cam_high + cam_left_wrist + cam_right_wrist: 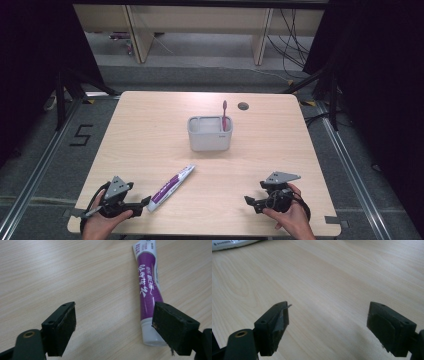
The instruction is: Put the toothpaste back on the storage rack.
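A purple and white toothpaste tube point(171, 187) lies flat on the wooden table point(150, 130), cap end toward the near edge. My left gripper point(141, 204) rests at the near left with its jaws open just left of the cap. In the left gripper view the tube point(147, 287) runs up from beside the right fingertip point(172, 327), and the left gripper point(113, 315) holds nothing. A grey-white holder point(210, 135) stands at mid table with a purple toothbrush point(224, 114) upright in its right end. My right gripper point(251, 202) sits open at the near right, and the right gripper point(328, 315) spans bare wood.
A round cable hole point(243, 106) sits in the table behind the holder. A white edge with small print point(232, 243) shows at the top left of the right gripper view; I cannot tell what it is. Dark frame posts and shelving stand beyond the table.
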A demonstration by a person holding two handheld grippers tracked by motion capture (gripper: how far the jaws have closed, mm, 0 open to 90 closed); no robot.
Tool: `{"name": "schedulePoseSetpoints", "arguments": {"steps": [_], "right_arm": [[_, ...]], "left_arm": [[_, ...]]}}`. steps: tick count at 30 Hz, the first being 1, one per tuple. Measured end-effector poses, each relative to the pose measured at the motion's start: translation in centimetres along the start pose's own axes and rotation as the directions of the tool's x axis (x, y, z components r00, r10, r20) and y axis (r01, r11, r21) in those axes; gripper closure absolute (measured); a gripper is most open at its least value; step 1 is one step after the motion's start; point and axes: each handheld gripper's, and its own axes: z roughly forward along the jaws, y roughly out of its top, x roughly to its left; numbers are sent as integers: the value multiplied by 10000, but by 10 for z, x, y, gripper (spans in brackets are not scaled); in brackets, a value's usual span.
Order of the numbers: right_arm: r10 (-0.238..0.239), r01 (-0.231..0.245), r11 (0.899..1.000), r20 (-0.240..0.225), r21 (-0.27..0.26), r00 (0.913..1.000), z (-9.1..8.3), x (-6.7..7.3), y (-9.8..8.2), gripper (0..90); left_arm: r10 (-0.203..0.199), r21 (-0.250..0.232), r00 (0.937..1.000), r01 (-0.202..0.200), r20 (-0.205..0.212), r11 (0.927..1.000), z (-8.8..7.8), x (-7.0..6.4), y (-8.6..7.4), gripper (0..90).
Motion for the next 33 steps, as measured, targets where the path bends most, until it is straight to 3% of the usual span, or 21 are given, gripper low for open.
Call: {"name": "schedulePoseSetpoints", "arguments": {"steps": [1, 2, 4, 7, 8, 9, 18, 22, 24, 26, 29, 33], "right_arm": [[-82, 82, 9999, 12, -59, 10000, 0, 0, -1, 190], [-49, 50, 9998, 74, -185, 10000, 2, -1, -2, 192], [-15, 15, 10000, 36, -50, 10000, 0, -1, -2, 193], [-105, 106, 9999, 99, -48, 9999, -1, -4, -2, 195], [172, -171, 9998, 45, -84, 9998, -2, -2, -2, 195], [79, -80, 9999, -76, -87, 9999, -1, -3, -2, 195], [36, -36, 9999, 9, -115, 10000, -2, -4, -2, 201], [-53, 53, 9999, 44, -151, 10000, -2, -4, -3, 205], [-36, 35, 10000, -251, -66, 9997, -1, -5, -3, 206], [-37, 35, 10000, -257, -76, 9997, -1, -5, -3, 207], [-56, 56, 9999, -15, -85, 10000, -2, -4, -3, 208], [-13, 13, 10000, -32, -25, 10000, -2, -4, -3, 209]], "left_arm": [[-127, -144, 9999, 127, 36, 9998, 1, 0, 0, 187], [-11, -17, 10000, 11, 64, 10000, 1, 0, 2, 188], [-72, -177, 9997, 76, 223, 9998, 4, -3, 4, 188], [113, -48, 9985, -111, 540, 9999, 7, -8, 11, 201], [250, -52, 9980, -248, 576, 9997, 7, -9, 14, 210], [190, -100, 9977, -183, 648, 9998, 9, -10, 16, 217], [616, 372, 9940, -651, 901, 9972, 20, -18, 37, 306], [945, 772, 9916, -1015, 888, 9918, 27, -21, 45, 340], [1094, 964, 9897, -1183, 922, 9883, 30, -22, 49, 367], [1112, 1072, 9889, -1217, 989, 9868, 34, -24, 52, 373], [1214, 1320, 9865, -1356, 1103, 9819, 39, -26, 56, 396], [1290, 1594, 9845, -1471, 1186, 9762, 45, -30, 60, 432]]}}
